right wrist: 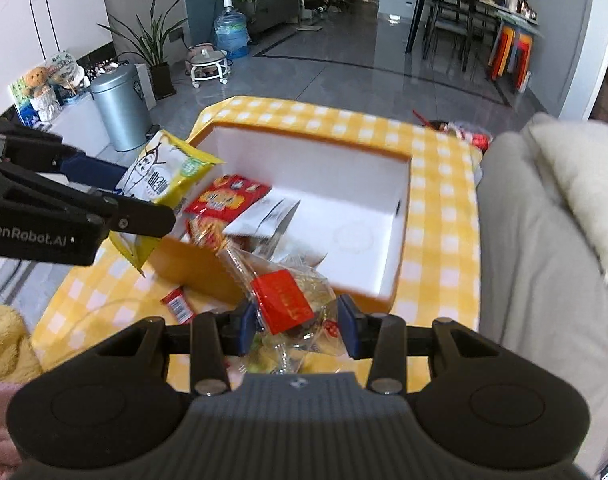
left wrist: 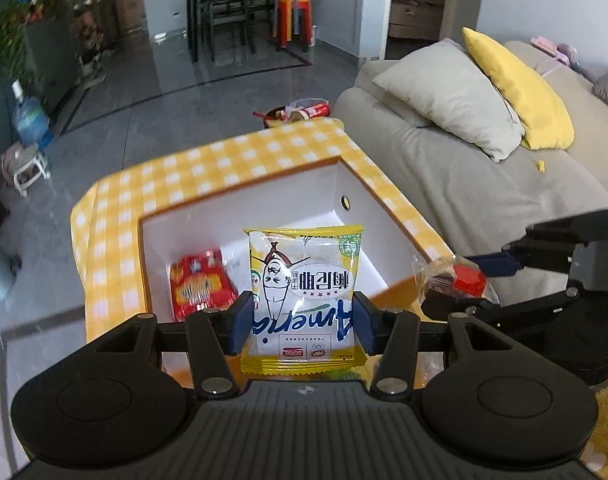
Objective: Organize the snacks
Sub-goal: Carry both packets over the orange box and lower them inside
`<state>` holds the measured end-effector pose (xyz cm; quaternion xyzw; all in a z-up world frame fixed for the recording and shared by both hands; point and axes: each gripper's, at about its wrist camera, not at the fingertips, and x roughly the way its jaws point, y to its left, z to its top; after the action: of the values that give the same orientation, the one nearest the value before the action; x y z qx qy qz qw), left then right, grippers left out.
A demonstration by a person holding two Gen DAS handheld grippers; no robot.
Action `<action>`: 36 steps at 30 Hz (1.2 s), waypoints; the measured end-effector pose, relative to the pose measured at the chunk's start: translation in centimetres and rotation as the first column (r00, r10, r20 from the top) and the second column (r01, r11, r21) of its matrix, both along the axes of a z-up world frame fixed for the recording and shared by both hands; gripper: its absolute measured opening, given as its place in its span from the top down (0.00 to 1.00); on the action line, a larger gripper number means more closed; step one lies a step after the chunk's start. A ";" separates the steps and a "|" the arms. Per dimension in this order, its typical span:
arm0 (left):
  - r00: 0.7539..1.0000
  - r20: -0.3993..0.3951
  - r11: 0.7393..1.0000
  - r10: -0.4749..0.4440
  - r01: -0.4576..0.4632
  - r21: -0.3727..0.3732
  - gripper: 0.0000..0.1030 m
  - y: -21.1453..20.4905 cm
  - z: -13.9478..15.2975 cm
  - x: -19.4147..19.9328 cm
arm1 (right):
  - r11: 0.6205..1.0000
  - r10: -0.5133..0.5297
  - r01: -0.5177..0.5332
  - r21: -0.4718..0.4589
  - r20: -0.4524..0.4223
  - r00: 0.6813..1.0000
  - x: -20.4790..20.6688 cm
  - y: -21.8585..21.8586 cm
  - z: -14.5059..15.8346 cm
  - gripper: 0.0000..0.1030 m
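A grey fabric sofa (left wrist: pixel 464 184) carrying a pale grey cushion (left wrist: pixel 448 96) and a yellow cushion (left wrist: pixel 516 88) is sitting just beside the tabletop covered in yellow-and-white checked cloth (left wrist: pixel 208 164), and an open white box with orange outer walls (right wrist: pixel 368 184) is resting on that cloth with a red printed snack packet (left wrist: pixel 202 284) lying inside it. A small red wrapped snack bar (right wrist: pixel 178 304) is lying on the cloth near the box's front wall. The left gripper (left wrist: pixel 302 322) is reaching forward over the box's near edge, its blue pads pinching a yellow-and-white snack bag with blue lettering (left wrist: pixel 304 292) held upright. The right gripper (right wrist: pixel 298 328) is hovering alongside — pinching a clear crinkly snack packet with a red label (right wrist: pixel 284 300) just short of the box's front wall.
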<state>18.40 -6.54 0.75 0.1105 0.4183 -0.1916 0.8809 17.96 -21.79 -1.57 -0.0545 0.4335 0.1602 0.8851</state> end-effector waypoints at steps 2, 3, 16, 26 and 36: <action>1.000 0.008 1.000 -0.012 0.012 0.019 0.43 -0.6 0.2 0.8 | 1.000 -0.005 0.005 -0.023 0.001 1.000 1.0 0.2 0.3 0.62; 1.000 0.008 0.999 -0.018 0.018 0.027 0.43 -0.9 0.2 1.4 | 1.000 -0.006 0.006 -0.030 0.002 1.000 1.5 0.2 0.3 0.62; 0.995 -0.072 0.991 -0.062 0.070 0.112 0.43 -3.7 -3.1 8.4 | 0.993 0.027 -0.033 -0.117 -0.047 0.999 8.3 1.1 -2.3 0.62; 0.982 -0.180 0.988 -0.053 0.078 0.131 0.43 -4.6 -7.8 12.8 | 0.974 0.080 -0.114 -0.197 -0.170 0.982 12.7 2.0 -6.8 0.62; 0.964 -0.263 0.990 -0.046 0.078 0.113 0.43 -4.9 -11.4 15.6 | 0.956 0.138 -0.203 -0.213 -0.284 0.949 15.7 2.5 -10.2 0.62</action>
<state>33.98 -11.49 -10.64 0.1514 0.5374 -0.2060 0.8036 33.68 -19.33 -11.75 -0.1766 0.5579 0.1890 0.7886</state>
